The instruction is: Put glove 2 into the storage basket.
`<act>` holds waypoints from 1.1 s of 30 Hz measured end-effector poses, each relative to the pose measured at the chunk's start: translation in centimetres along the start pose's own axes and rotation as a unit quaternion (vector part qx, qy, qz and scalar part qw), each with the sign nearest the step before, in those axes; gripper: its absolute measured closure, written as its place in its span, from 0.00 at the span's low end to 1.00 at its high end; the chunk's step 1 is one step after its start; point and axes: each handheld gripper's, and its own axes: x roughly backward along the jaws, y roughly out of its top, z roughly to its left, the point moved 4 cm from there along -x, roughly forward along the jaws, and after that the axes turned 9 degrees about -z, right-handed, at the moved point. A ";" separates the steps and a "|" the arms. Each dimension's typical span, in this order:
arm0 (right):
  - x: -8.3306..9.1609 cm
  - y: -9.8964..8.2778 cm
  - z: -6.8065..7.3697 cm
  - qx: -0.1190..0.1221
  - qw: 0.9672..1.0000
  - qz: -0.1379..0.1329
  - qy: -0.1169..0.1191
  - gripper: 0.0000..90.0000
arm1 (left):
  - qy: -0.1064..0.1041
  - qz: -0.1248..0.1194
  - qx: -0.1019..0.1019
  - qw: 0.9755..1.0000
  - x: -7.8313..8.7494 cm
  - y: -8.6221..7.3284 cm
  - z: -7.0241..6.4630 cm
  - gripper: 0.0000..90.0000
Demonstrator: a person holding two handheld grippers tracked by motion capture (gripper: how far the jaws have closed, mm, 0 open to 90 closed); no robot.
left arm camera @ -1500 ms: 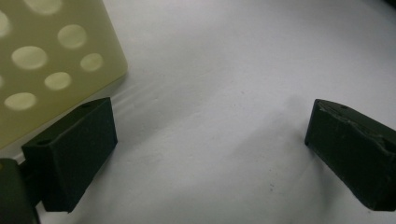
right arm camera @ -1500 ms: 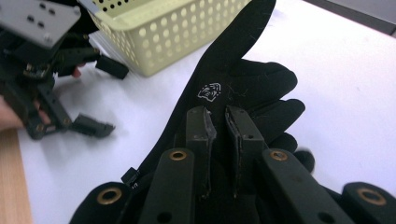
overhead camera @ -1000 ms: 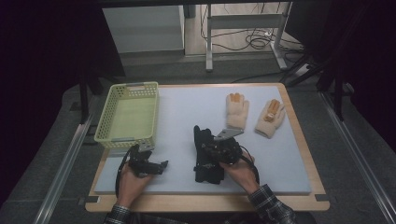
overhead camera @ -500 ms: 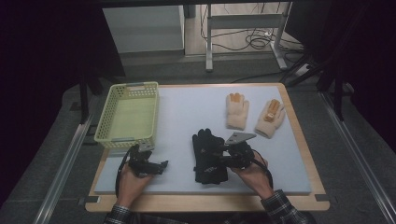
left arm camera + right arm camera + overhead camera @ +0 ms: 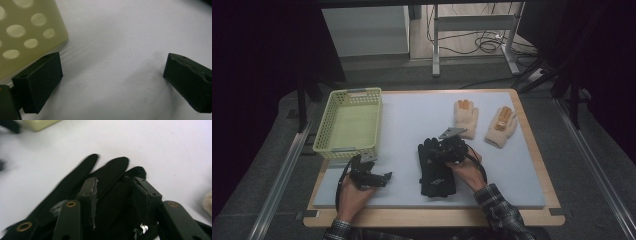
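right hand-held gripper (image 5: 447, 150): lower centre of frame, over black glove (image 5: 435, 170), jaws just been opening, part spread, glove fabric between them, pads not pressing
left hand-held gripper (image 5: 371, 176): lower left, spread wide, nothing between
black glove: flat on surface (image 5: 407, 125), fingers toward top of frame
basket (image 5: 349, 125): upper left

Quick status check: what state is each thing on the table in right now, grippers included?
Black gloves: flat on the mat, stacked, fingers pointing away from the person.
Right gripper: over the black gloves, fingers apart, just been opening.
Left gripper: open, nothing between its fingers.
Basket: upright, empty.
Two tan gloves: flat, side by side, untouched.
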 end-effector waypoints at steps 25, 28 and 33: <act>4.4 -0.6 -0.4 -0.025 0.999 -0.008 0.022 0.75 | 0.000 -0.001 -0.001 1.000 0.0 0.0 0.0 0.03; 5.8 -1.0 1.3 -0.017 0.999 -0.007 0.050 0.76 | 0.001 -0.003 0.003 1.000 -0.1 0.0 0.0 0.03; 7.2 -2.9 4.1 -0.005 0.996 0.014 0.084 0.68 | 0.000 0.000 -0.001 1.000 0.0 0.0 0.0 0.03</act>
